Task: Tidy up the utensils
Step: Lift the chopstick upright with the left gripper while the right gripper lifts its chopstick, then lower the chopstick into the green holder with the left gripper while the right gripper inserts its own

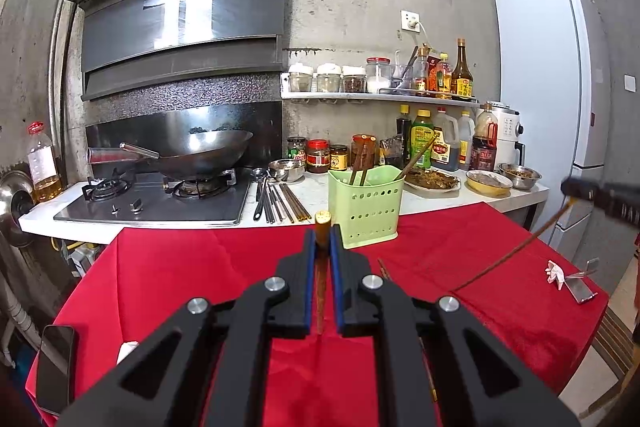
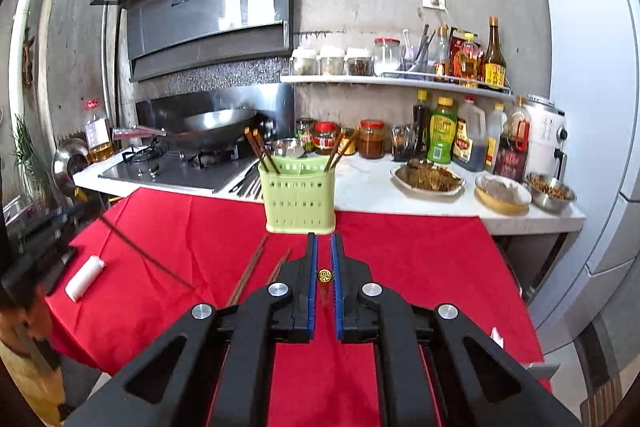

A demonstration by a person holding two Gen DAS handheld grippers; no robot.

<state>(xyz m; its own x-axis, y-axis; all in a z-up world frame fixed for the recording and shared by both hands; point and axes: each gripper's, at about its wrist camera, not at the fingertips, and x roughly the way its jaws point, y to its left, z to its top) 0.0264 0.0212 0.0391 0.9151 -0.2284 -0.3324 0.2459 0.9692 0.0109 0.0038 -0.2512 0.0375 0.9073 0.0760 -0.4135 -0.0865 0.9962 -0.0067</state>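
Left gripper (image 1: pixel 322 239) tilted slightly down, jaws clamped on 1 chopstick (image 1: pixel 322 223), green utensil holder (image 1: pixel 366 205) at 1 o'clock, right gripper (image 2: pixel 324 247) angled down, jaws pinching another chopstick (image 2: pixel 324 275), holder at 11 o'clock on the red cloth (image 2: pixel 408 251)

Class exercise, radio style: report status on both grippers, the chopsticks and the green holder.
Left gripper shut on a chopstick. Right gripper shut on another chopstick. Green holder upright, already holding several. Two loose chopsticks on red cloth; path clear.
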